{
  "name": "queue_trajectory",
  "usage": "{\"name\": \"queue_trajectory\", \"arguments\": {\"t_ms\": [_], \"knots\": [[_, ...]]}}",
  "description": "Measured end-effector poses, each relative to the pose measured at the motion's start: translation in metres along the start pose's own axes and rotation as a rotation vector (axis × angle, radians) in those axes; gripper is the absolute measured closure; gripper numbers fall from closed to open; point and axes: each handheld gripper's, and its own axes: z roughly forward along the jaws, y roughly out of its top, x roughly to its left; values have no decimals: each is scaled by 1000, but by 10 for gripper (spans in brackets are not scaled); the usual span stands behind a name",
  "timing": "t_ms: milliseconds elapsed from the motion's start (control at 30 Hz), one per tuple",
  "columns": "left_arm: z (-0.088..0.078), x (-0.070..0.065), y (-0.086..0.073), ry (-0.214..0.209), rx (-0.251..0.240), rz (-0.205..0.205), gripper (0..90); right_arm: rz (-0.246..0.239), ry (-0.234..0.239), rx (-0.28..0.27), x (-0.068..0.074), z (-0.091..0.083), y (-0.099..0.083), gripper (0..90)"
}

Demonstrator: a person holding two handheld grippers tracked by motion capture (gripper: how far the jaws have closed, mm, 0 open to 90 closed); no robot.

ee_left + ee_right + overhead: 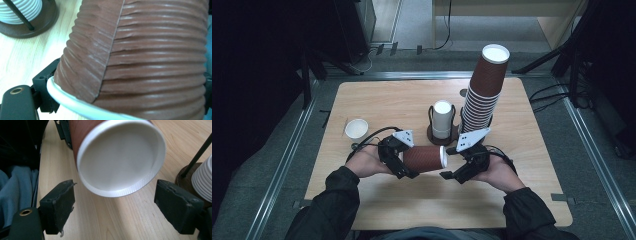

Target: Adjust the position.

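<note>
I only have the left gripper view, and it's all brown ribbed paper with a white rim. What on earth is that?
Observer: A brown ribbed paper cup, held sideways by the left gripper.
Operator: What's the other hand doing?
Observer: The right gripper faces the cup's white flat end, its jaws open on either side, not touching.
Operator: Any more cups around?
Observer: A tall stack of brown cups stands farther back on the table.
</note>
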Motion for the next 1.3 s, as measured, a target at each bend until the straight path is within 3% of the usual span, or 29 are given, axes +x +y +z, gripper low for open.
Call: {"name": "queue_trajectory", "arguments": {"t_ms": [267, 567, 700, 1133, 1300], "knots": [[11, -1, 2, 37, 109, 21, 97, 0, 6, 21, 0, 5, 1, 172], [20, -5, 9, 36, 145, 41, 97, -9, 9, 49, 1, 16, 5, 158], [27, -9, 11, 29, 185, 64, 97, -38, 20, 68, 3, 23, 7, 159], [31, -17, 16, 15, 189, 99, 96, -111, 40, 132, 11, 43, 10, 194], [30, -18, 17, 15, 172, 109, 97, -105, 50, 141, 11, 42, 11, 206]]}}
